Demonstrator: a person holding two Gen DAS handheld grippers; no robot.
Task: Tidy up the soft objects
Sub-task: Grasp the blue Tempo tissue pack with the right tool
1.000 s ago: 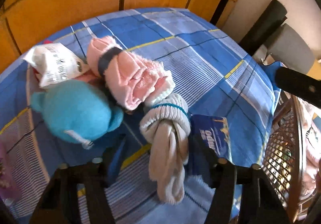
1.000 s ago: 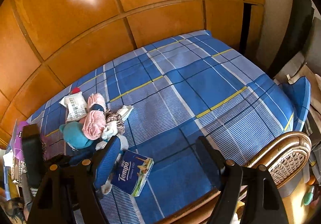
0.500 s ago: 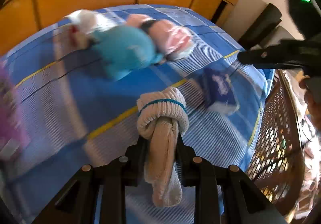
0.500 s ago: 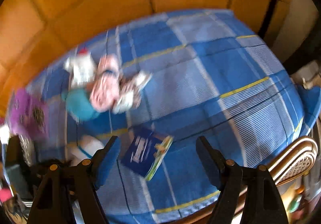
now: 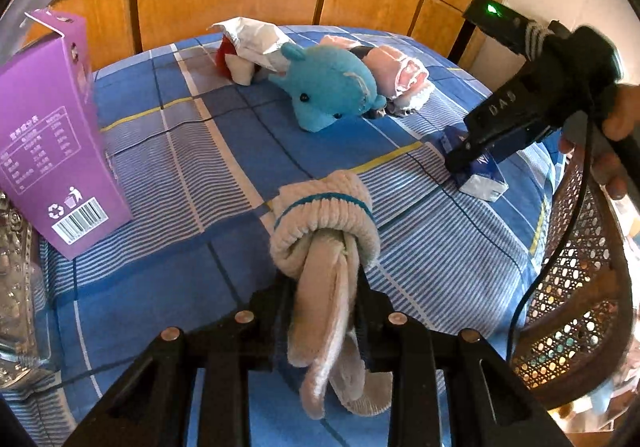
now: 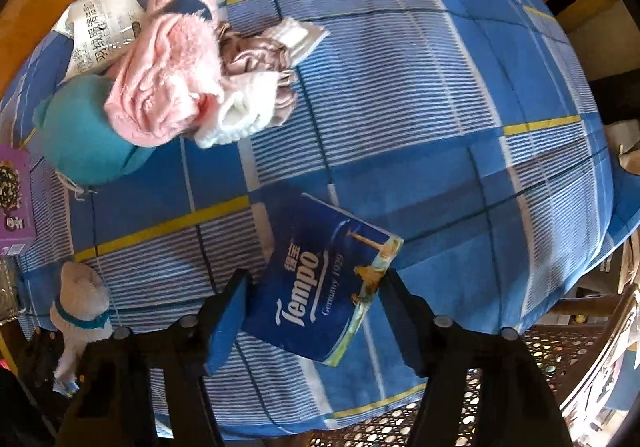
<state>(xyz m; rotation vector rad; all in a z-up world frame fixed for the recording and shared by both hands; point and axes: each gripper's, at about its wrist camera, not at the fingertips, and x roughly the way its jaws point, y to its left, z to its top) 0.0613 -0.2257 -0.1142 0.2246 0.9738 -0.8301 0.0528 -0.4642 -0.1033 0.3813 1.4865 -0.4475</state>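
Note:
My left gripper [image 5: 322, 283] grips a rolled pair of beige socks with a teal stripe [image 5: 324, 215], held just above the blue plaid bed [image 5: 200, 151]; its jaws are opening slightly, with the socks still pinched between them. The same socks show at the lower left of the right wrist view [image 6: 80, 299]. My right gripper [image 6: 316, 279] points straight down over a blue Tempo tissue pack [image 6: 320, 311] lying flat. Its jaws are closing and straddle the pack, and the pads do not clearly press on it. The left wrist view shows that gripper [image 5: 472, 155] with a hand behind it.
A blue plush dolphin [image 5: 332, 91], pink fluffy socks [image 5: 400, 75], a white packet [image 5: 252, 35] and a satin scrunchie [image 6: 252, 59] are piled at the far side. A purple box [image 5: 52, 143] stands at the left. A wicker chair [image 5: 568, 307] borders the bed's right edge.
The left gripper closed on the beige socks and carried them away from the pile, toward the purple box. The right gripper tipped down over the tissue pack and its jaws narrowed.

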